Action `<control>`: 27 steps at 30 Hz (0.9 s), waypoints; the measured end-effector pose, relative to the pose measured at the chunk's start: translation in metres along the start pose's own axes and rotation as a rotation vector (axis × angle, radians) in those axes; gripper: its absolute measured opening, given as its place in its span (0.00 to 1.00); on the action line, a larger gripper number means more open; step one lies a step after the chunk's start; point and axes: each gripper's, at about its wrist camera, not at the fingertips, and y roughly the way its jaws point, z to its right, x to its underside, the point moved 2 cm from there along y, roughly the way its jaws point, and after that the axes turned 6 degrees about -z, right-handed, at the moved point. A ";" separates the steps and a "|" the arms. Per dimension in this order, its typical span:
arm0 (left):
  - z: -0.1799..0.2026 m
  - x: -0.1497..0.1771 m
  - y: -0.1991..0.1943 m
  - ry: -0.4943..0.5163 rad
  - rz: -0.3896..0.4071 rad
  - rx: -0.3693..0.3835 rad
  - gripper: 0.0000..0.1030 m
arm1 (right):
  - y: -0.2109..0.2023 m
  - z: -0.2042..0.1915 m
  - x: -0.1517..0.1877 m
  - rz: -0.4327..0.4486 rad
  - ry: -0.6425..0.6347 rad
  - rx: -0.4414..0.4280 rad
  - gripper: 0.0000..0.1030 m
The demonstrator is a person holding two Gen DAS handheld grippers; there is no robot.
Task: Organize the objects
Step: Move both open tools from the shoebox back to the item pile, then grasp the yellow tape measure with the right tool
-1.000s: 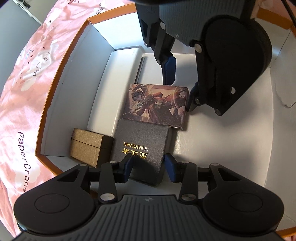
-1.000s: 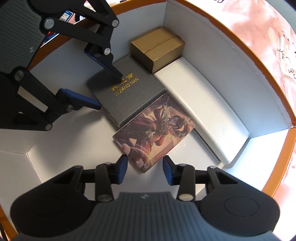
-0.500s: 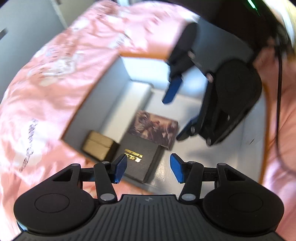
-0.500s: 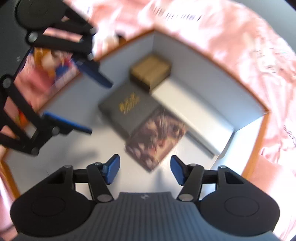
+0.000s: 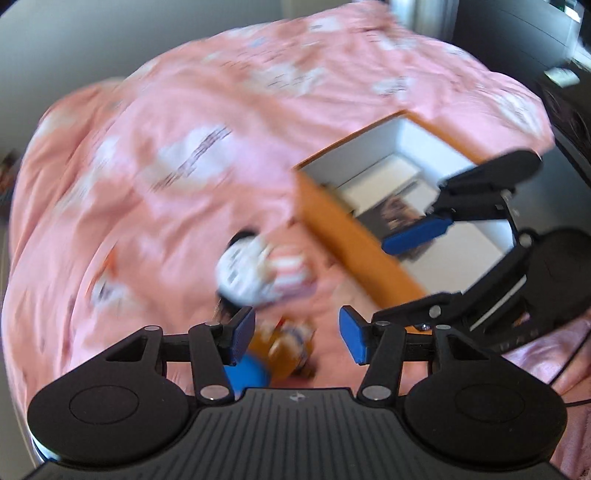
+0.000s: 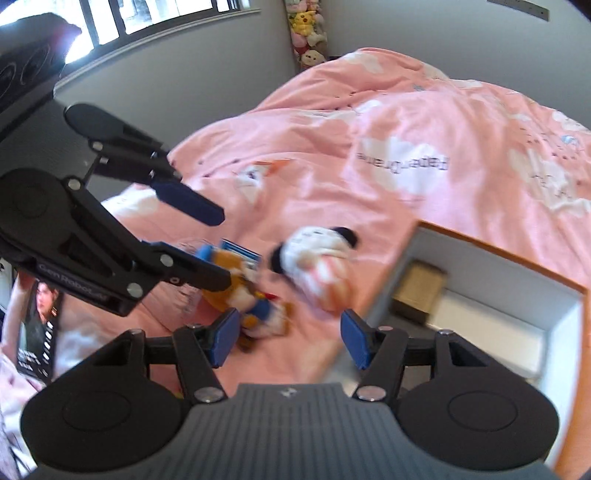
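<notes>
Both wrist views look steeply down at the bed (image 6: 424,122) from above (fairly near), sharing the plush toys (image 5: 258,271) and orange-rimmed box (image 6: 495,243).

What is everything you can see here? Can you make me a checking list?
Surface: pink bedspread with white clouds, rumpled.
Job's things: orange box, open, white inside; tan carton and picture card in it. White plush and orange plush lie on the bedspread beside the box; blurred.
Clutter: a photo print at the bed's edge.
Grippers: left gripper open, empty; right gripper open, empty. Both jaws have just been opening.
Cables: thin black cable by a sleeve.
Surroundings: grey wall, window, stacked soft toys in the corner.
</notes>
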 end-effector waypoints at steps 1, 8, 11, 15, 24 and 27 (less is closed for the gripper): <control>-0.005 0.008 -0.003 -0.039 -0.006 -0.001 0.57 | 0.006 -0.005 -0.005 -0.011 0.005 -0.003 0.61; -0.009 0.066 0.005 -0.212 -0.098 0.061 0.50 | 0.034 -0.050 0.024 -0.168 -0.006 -0.034 0.56; -0.002 0.084 0.010 -0.278 -0.095 0.042 0.46 | 0.050 -0.064 0.039 -0.231 -0.023 -0.021 0.50; 0.014 0.099 0.019 -0.309 -0.092 0.003 0.46 | 0.062 -0.081 0.056 -0.306 -0.075 0.036 0.43; 0.031 0.125 0.038 -0.324 -0.122 -0.030 0.46 | 0.078 -0.106 0.088 -0.398 -0.177 0.160 0.42; 0.031 0.130 0.038 -0.327 -0.116 -0.033 0.46 | 0.083 -0.107 0.094 -0.424 -0.185 0.172 0.41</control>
